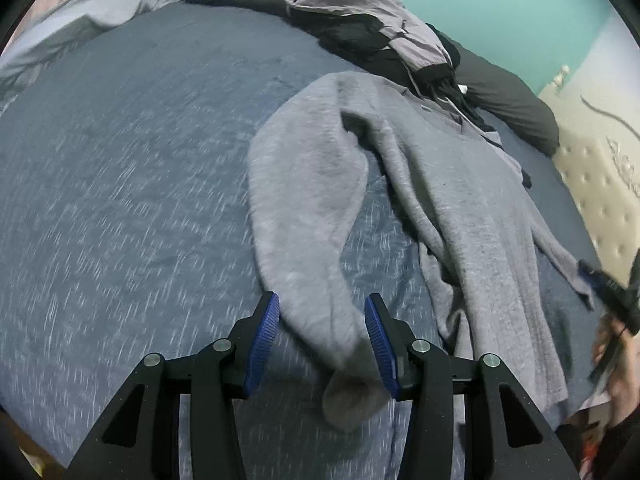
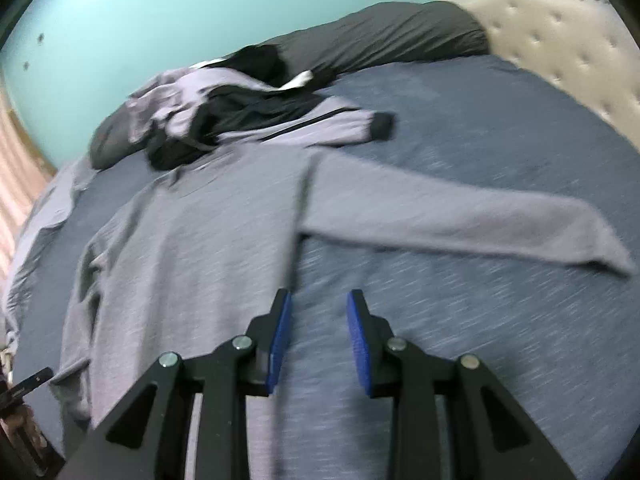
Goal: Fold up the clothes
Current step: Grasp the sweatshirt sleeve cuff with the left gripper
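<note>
Grey sweater (image 1: 460,184) flat on bed (image 1: 120,180). Left view: my left tongs (image 1: 322,332) parted, sleeve cuff (image 1: 348,396) between pads, not pinched; I'd clamp low before folding across. Right view: right tongs (image 2: 316,336) released, empty, beside sweater edge.

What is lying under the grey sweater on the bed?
The blue bedspread shows around the grey sweater. Its collar end meets a lilac-and-black jacket. Anything beneath the body is covered.

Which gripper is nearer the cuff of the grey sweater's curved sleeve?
Left. The left gripper straddles that cuff, jaws apart. The right gripper hangs by the sweater's other side.
</note>
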A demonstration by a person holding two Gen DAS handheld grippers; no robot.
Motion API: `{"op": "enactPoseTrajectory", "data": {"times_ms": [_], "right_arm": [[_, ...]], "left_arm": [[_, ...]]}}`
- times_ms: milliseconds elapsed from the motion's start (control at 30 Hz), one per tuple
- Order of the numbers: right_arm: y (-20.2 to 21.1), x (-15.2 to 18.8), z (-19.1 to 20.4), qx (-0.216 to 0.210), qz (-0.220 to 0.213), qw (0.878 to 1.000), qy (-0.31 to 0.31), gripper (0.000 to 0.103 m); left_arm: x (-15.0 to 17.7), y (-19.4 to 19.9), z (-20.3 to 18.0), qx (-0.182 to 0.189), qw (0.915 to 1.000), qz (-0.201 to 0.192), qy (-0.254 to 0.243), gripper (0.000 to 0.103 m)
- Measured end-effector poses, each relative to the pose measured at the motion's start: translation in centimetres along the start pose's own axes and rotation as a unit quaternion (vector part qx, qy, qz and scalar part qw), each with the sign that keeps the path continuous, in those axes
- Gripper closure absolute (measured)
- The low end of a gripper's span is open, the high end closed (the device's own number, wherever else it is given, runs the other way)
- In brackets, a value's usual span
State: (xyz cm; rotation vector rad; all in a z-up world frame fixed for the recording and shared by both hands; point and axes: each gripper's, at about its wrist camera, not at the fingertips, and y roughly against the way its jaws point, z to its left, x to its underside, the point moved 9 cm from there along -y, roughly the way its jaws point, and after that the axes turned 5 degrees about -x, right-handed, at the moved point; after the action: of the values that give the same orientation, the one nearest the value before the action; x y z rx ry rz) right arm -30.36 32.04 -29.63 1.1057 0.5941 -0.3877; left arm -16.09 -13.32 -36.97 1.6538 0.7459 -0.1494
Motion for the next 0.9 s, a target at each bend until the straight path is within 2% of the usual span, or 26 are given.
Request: {"op": "enactPoseTrajectory", "data": {"times_ms": [100,167,300,467,600,733,800,867,900], "right_arm": [[-1.6,2.1,2.7,-0.024,0.014,1.0,0.005,0.074],[-2.2,3.8,3.9,-0.034,0.022,0.999,0.007,0.074],[-3.4,5.6,5.1,-0.03,0.032,0.999,0.024,0.074],[-4.0,5.6,4.6,-0.02,0.027,0.999,0.021,0.074],[-4.1,5.8,3.6,-0.012,0.014,1.0,0.013,0.067],[-4.7,6.1,3.0,-0.023,0.013,1.0,-0.003,0.067],[-4.8,6.1,2.8,-0.026,0.008,1.0,-0.008,0.067],[-4.6,5.9,2.8,-0.027,0.002,1.0,-0.011,0.067],[-4.6,5.8,2.8,-0.029,-0.002,0.999,-0.013,0.067]], "left_arm": [[0.6,0.5,0.5,0.012,0.9998,0.01,0.011,0.054],[0.9,0.6,0.6,0.008,0.9998,0.018,0.011,0.054],[1.2,0.9,-0.2,0.01,0.9997,0.021,-0.001,0.054],[1.1,0.6,-1.6,0.019,0.9995,0.022,-0.011,0.051],[1.8,-0.3,-2.0,0.014,0.9992,0.03,-0.022,0.051],[2.4,-1.0,-1.8,0.012,0.999,0.035,-0.024,0.052],[2.6,-1.1,-1.8,0.013,0.9988,0.038,-0.028,0.062],[2.5,-1.1,-2.2,0.011,0.9984,0.038,-0.04,0.08],[2.4,-0.9,-2.3,0.012,0.9982,0.037,-0.044,0.083]]}}
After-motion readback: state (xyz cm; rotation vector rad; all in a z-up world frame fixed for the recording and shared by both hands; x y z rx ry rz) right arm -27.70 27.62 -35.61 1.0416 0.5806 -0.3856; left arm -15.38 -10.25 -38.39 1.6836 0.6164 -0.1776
